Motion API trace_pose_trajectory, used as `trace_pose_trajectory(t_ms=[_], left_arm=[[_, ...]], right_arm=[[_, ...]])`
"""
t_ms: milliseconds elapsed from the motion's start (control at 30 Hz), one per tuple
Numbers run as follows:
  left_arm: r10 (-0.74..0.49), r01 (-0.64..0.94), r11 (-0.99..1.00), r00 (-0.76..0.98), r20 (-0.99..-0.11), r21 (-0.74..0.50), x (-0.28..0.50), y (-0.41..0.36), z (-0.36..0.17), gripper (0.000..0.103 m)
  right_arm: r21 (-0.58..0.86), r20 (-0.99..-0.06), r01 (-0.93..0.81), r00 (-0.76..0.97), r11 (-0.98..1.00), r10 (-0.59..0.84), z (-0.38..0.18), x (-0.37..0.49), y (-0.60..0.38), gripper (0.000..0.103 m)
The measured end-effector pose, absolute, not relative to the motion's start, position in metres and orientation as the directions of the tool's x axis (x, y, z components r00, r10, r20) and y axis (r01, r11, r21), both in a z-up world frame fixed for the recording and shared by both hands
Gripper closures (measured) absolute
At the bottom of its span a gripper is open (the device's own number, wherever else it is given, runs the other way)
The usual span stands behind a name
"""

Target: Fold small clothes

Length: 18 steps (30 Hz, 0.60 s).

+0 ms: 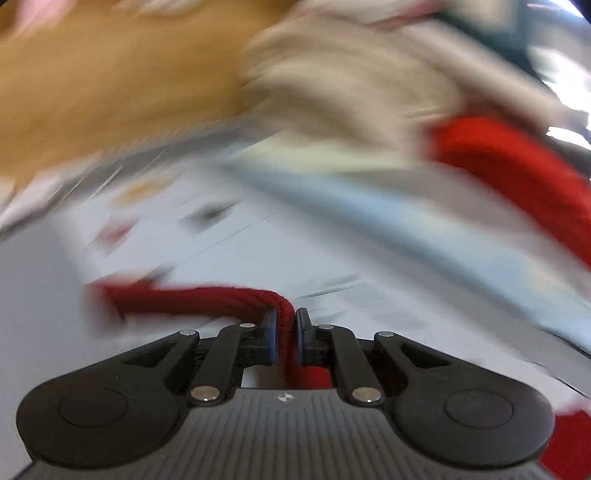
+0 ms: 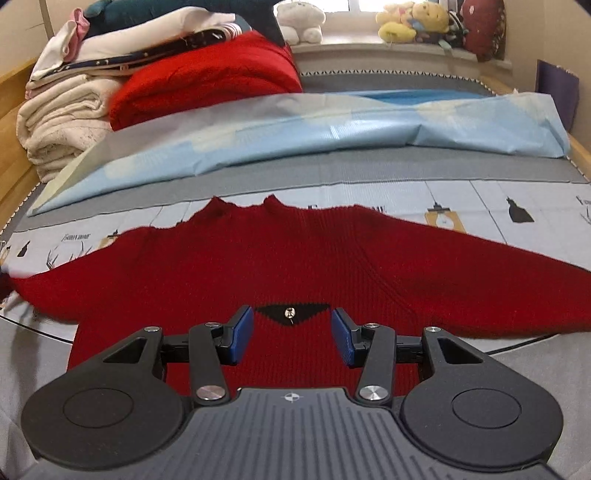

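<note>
Bed surface: a grey mattress (image 2: pixel 443 173) in a pale wooden frame fills the right wrist view, with a white printed sheet with small bottle and lantern drawings (image 2: pixel 480 206) spread over its near part.

A crumpled light-blue plastic-like cover (image 2: pixel 332 125) lies across the mattress behind the printed sheet.

Task item: a dark red ribbed knit sweater (image 2: pixel 295 266) lies flat on the printed sheet, collar away from the camera, both sleeves spread out sideways. A black diamond-shaped patch with a small metal stud (image 2: pixel 290 314) sits on its chest.

Far left corner: a stack of folded cream blankets and white garments (image 2: pixel 62 110), with a folded bright red knit (image 2: pixel 207 77) leaning against it. Neither touches the sweater. Soft toys (image 2: pixel 413 18) line the window sill beyond.

Right gripper (image 2: pixel 291 334): blue pads roughly half apart, nothing between them, hovering above the sweater's chest with the black patch showing in the gap.

Left gripper (image 1: pixel 286 332): view heavily motion-blurred. The jaws are nearly together and pinch a rope-like fold of the red knit, probably a sleeve edge, which trails off to the left over the printed sheet (image 1: pixel 332 258). The cream stack (image 1: pixel 351 85) and the bright red knit (image 1: pixel 517 173) appear smeared ahead.
</note>
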<state>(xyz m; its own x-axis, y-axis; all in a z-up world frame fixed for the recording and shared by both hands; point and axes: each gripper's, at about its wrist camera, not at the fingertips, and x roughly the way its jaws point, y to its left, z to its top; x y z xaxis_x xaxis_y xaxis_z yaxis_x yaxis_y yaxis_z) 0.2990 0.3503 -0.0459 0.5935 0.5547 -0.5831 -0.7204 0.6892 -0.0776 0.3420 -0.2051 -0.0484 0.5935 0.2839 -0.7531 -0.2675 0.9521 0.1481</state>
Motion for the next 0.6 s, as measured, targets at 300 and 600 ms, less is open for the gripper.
trace_pose_trajectory(t_ms=[300,600], left_arm=[[-0.299,0.132,0.938,0.777,-0.554,-0.321,0.339,0.100,-0.021,0.084],[-0.013,-0.219,0.941,0.736,-0.677,-0.257,0.318,0.158,0.027,0.073]], right_arm=[[0.202,-0.784,-0.196,0.555,0.960,0.278,-0.061,0.355,-0.211,0.054],[0.327,-0.807,-0.075,0.497,0.942,0.320,-0.084,0.373,-0.218,0.054]])
